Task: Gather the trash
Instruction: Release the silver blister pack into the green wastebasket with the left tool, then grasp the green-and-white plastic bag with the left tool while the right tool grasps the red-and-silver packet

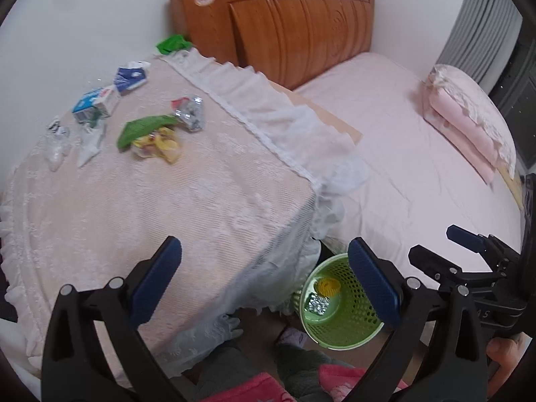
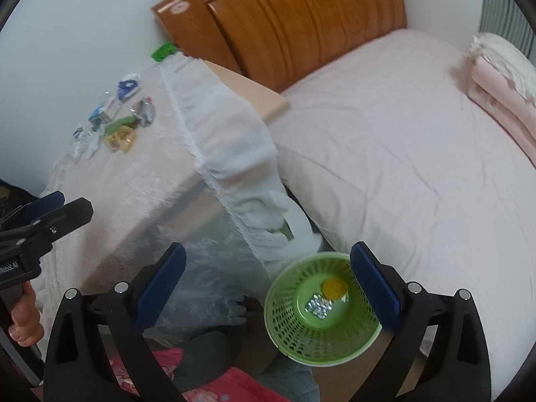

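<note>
**Left wrist view: trash on the table, basket on the floor**

Left wrist view: left gripper (image 1: 264, 281) at bottom centre, jaws wide apart, holding nothing. Upper left, on the lace-covered table (image 1: 207, 181): two milk cartons (image 1: 97, 102), green wrapper (image 1: 145, 129), yellow wrapper (image 1: 160, 144), foil packet (image 1: 191, 114), clear plastic (image 1: 57, 144). Lower centre, green basket (image 1: 338, 305) on the floor, foil ball (image 1: 318, 303) and yellow piece (image 1: 330, 286) inside. Right wrist view: right gripper (image 2: 268, 288) also apart, empty, above the basket. Pink bed (image 2: 402, 167) at right.
</note>
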Tool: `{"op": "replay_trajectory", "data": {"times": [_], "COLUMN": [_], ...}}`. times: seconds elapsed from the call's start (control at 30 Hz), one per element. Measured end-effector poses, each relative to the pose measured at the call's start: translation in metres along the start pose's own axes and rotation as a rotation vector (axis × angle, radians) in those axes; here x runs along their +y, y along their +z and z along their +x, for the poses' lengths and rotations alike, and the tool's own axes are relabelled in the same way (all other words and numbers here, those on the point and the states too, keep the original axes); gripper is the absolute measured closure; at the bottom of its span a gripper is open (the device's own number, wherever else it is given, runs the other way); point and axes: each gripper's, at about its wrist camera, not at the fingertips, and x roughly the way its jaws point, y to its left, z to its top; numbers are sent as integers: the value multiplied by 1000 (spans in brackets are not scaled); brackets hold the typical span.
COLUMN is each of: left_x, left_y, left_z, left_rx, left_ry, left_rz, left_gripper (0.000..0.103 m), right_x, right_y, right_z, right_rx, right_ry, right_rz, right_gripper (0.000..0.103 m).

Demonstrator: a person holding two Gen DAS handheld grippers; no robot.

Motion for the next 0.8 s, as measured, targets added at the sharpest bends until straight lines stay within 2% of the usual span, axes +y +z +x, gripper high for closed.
{"op": "replay_trajectory", "data": {"times": [0.13, 0.27, 0.57, 0.8], "left_x": [44, 76, 126, 171], "left_y": [4, 3, 2, 13], "left_z": [-15, -21, -11, 13], "left_rx": [-43, -52, -32, -8], "left_ry": [40, 66, 86, 133], "left_rz": [-75, -138, -238, -263], "left_gripper": [8, 8, 8, 8], "right_x": [41, 76, 118, 140], "right_y": [27, 41, 51, 62], "right_z": [-3, 2, 19, 43], "right_rx": [-51, -64, -26, 18], "right_ry": [45, 77, 103, 104], "right_rz": [-85, -145, -210, -230], "right_gripper": [3, 3, 3, 3]}}
